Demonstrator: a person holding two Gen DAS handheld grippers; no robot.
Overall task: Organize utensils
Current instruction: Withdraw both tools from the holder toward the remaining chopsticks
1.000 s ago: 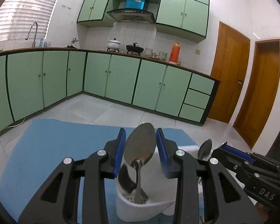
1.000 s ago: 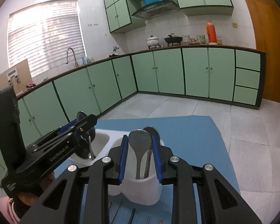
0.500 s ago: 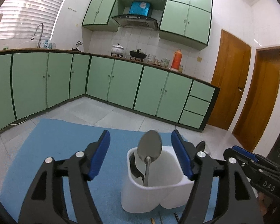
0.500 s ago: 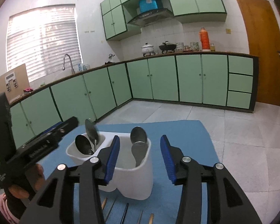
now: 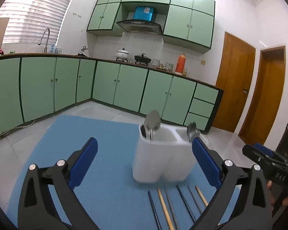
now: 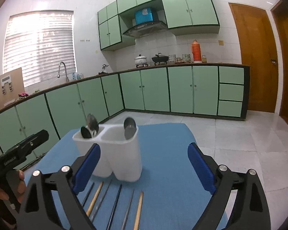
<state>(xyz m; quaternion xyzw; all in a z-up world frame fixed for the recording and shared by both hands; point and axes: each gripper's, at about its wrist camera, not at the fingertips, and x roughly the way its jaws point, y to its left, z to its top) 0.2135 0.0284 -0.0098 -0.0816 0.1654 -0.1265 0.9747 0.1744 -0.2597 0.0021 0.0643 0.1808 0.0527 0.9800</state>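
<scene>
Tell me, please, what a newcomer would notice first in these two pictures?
First, the white two-compartment holder in the middle of the blue mat, with spoons standing in both compartments. Then the row of chopsticks, dark and wooden, lying on the mat just in front of the holder. Both the left gripper and right gripper frame the view, jaws opening wide with nothing held between them.

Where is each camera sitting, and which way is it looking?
Left wrist: sits on the left gripper, looking forward and slightly down at the white holder on the blue mat; its opening, empty jaws show.
Right wrist: sits on the right gripper, facing the same holder; its opening, empty jaws show, plus a hand.
Shared: holder, spoons, chopsticks, mat, green cabinets.
</scene>
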